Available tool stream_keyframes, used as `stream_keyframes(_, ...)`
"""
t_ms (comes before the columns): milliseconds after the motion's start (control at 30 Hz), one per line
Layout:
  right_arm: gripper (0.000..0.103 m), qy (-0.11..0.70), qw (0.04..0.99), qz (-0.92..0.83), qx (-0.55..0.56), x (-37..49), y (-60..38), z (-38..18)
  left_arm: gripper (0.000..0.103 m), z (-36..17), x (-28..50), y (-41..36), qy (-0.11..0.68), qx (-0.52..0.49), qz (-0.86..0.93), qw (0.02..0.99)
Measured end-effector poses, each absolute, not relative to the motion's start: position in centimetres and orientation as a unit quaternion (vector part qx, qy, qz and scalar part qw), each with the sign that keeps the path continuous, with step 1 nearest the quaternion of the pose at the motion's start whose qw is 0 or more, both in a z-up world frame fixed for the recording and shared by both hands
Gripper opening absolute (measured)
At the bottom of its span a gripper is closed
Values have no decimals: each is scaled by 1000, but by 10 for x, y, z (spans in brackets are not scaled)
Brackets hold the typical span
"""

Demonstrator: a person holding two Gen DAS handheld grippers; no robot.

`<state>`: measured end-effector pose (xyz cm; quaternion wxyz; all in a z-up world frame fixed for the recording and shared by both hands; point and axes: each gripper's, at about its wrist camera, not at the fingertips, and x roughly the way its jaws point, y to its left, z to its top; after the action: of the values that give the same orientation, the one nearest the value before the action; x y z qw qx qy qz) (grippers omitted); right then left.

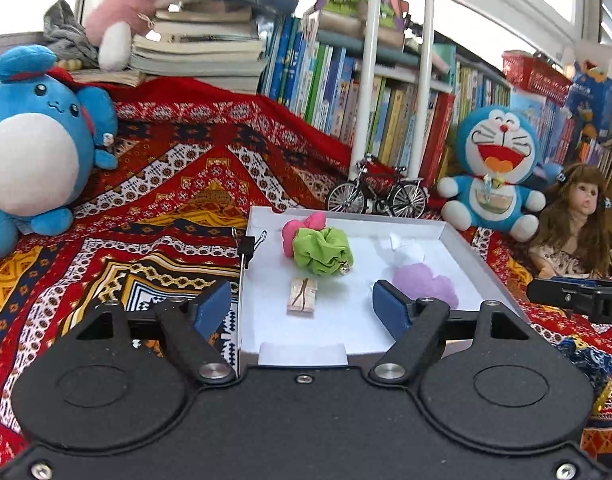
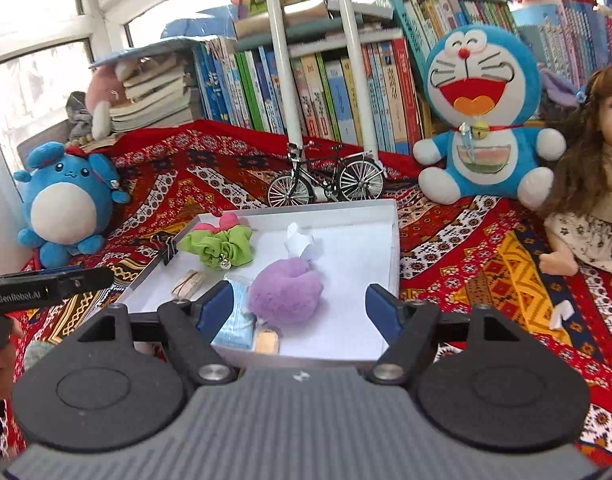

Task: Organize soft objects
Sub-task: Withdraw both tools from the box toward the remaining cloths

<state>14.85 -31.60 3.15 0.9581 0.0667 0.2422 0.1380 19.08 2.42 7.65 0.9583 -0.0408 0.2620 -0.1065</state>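
Here the left gripper (image 1: 302,306) hangs with its blue pads spread apart and nothing between them, above the near end of a shallow white tray (image 1: 471,252). The right gripper (image 2: 300,306) stands just as wide and empty over the same tray's near edge, with a fluffy purple pompom (image 2: 286,292) lying on the tray floor just beyond its pads. Beside the pompom lies a light blue folded mask (image 2: 238,320), and a small tan tag (image 2: 267,342) sits next to that. Farther in are a green scrunchie (image 1: 321,250) with a small bell, a pink soft piece (image 1: 302,226) touching its far side, a white crumpled scrap (image 2: 300,240) and a little beige bundle (image 1: 302,301). A black binder clip (image 1: 248,246) grips the tray's left wall. The tray rests on a red patterned cloth (image 1: 166,200); behind it stands a miniature bicycle (image 1: 377,196), a round blue plush (image 1: 38,152) to the left, and a blue cat plush (image 1: 495,168) and a doll (image 1: 573,220) to the right, before shelves of books (image 1: 345,92).
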Motion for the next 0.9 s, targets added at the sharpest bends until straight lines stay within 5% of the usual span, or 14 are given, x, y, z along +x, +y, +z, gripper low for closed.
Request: stream_keyframes(900, 89, 161, 984, 75, -14, 21, -334, -12, 83, 37, 42, 66, 202, -53, -40, 977)
